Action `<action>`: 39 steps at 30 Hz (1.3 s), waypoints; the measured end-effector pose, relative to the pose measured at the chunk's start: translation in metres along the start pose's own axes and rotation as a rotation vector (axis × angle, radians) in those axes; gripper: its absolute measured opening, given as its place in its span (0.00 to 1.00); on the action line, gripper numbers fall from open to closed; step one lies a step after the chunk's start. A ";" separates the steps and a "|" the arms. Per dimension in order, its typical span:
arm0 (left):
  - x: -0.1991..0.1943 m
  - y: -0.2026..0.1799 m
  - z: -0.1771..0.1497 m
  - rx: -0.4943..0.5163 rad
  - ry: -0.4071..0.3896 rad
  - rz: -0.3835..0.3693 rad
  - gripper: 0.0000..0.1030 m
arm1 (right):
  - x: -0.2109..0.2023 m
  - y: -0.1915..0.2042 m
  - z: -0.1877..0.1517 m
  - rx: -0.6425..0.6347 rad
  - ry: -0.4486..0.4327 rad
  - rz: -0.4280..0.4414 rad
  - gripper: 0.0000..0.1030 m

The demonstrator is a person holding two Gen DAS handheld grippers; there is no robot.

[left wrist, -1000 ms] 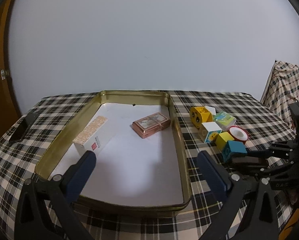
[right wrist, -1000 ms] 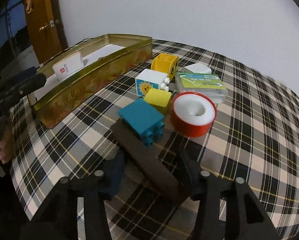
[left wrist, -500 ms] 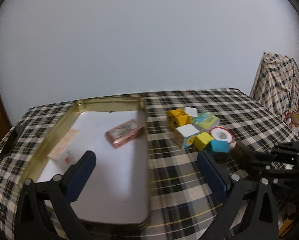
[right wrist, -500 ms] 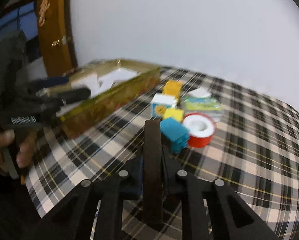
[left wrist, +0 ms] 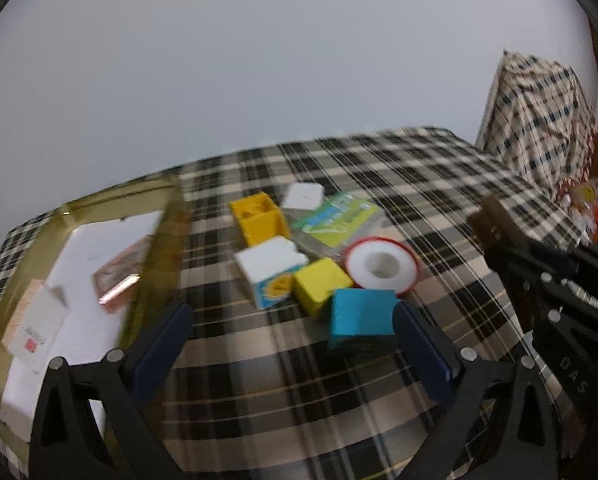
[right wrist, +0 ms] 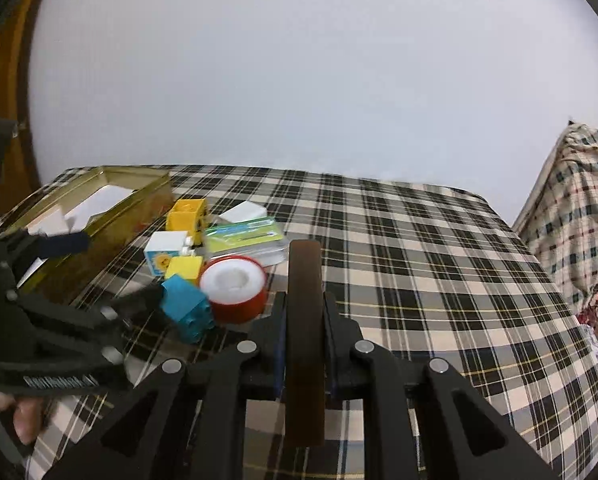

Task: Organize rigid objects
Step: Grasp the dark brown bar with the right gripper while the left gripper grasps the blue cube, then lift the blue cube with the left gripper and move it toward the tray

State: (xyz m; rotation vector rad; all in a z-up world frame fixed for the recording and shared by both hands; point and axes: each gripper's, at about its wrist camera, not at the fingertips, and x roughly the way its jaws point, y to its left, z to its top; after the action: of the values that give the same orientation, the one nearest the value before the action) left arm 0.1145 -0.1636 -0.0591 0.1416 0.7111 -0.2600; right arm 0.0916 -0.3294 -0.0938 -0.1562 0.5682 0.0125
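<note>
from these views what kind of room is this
Probably a room in a home: a plaid tablecloth, a wooden door at the left, and toy blocks beside a gold tin.

"DAS" letters on right gripper [left wrist: 495, 240] body; other print on boxes too blurred to read

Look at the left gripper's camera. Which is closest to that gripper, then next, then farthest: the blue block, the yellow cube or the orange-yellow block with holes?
1. Blue block, right between the open left gripper's fingers.
2. Yellow cube, just behind it, slightly left.
3. Orange-yellow block with holes, farthest back, near the gold tin.
</note>
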 end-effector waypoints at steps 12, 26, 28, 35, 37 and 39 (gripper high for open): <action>0.022 -0.019 0.002 0.033 0.108 -0.091 0.60 | 0.003 0.000 0.000 0.016 -0.009 -0.026 0.17; 0.000 0.013 -0.001 -0.002 -0.010 -0.065 0.41 | -0.011 0.011 -0.002 0.055 -0.085 0.033 0.17; -0.006 0.017 -0.001 -0.006 -0.043 -0.048 0.41 | -0.015 0.016 -0.001 0.058 -0.106 0.046 0.17; -0.020 0.027 -0.004 -0.005 -0.115 -0.010 0.41 | -0.019 0.033 0.004 0.052 -0.176 0.057 0.17; -0.023 0.030 -0.005 -0.012 -0.129 -0.005 0.41 | -0.020 0.036 0.004 0.052 -0.186 0.056 0.17; -0.026 0.032 -0.007 -0.015 -0.145 0.001 0.41 | -0.022 0.038 0.004 0.050 -0.200 0.055 0.17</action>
State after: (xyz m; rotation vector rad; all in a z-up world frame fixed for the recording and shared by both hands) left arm 0.1002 -0.1266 -0.0454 0.1077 0.5685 -0.2614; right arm 0.0733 -0.2907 -0.0841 -0.0888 0.3723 0.0665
